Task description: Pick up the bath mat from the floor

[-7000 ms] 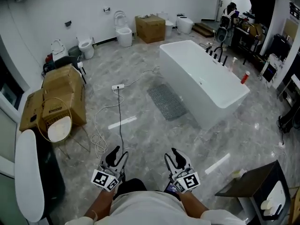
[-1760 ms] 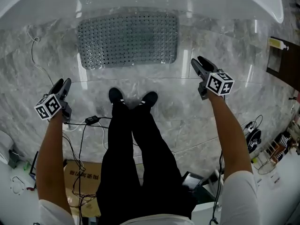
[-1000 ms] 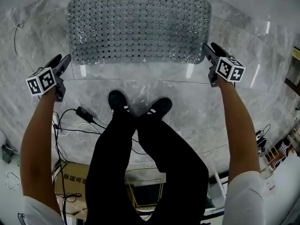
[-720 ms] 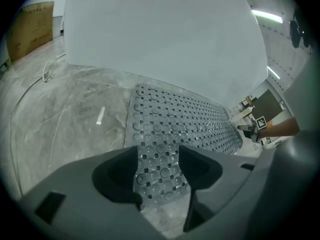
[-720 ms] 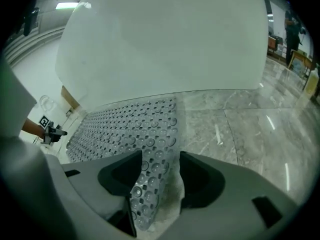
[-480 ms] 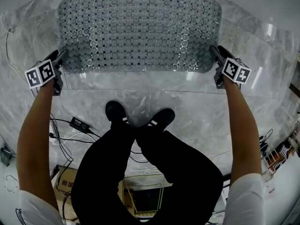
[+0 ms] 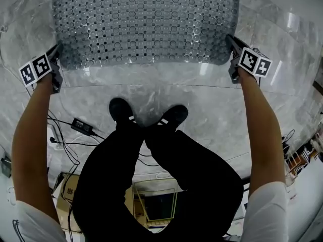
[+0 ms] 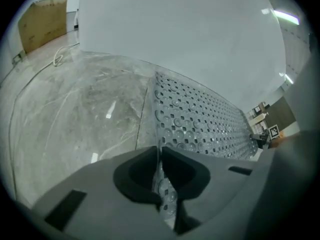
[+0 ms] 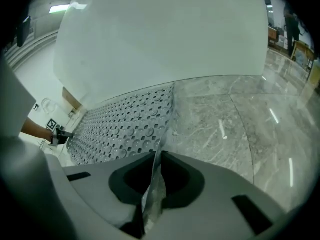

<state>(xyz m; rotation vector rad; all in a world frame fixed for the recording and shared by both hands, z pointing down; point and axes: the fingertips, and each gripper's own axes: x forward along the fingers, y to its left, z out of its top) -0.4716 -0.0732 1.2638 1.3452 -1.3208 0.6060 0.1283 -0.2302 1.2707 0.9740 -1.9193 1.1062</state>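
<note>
Both corners caught: the left hand-held gripper [image 7: 55,52] and the right hand-held gripper [image 7: 230,40] have just snapped closed, each pinching a near corner of the bath mat [image 7: 144,21], which is stretched flat between them on the floor [image 7: 151,92]. Best now is to lift both evenly and peel slowly.

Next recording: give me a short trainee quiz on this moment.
1. True or false: the bath mat lies inside the bathtub.
2. The left hand-held gripper holds: A) a towel B) the mat's corner C) nothing.
3. How many hand-held grippers grip the mat?
Key: 1 false, it lies on the floor beside it. 2 B. 3 two: the right hand-held gripper grips the other corner; both sets of jaws have just closed on it.
</note>
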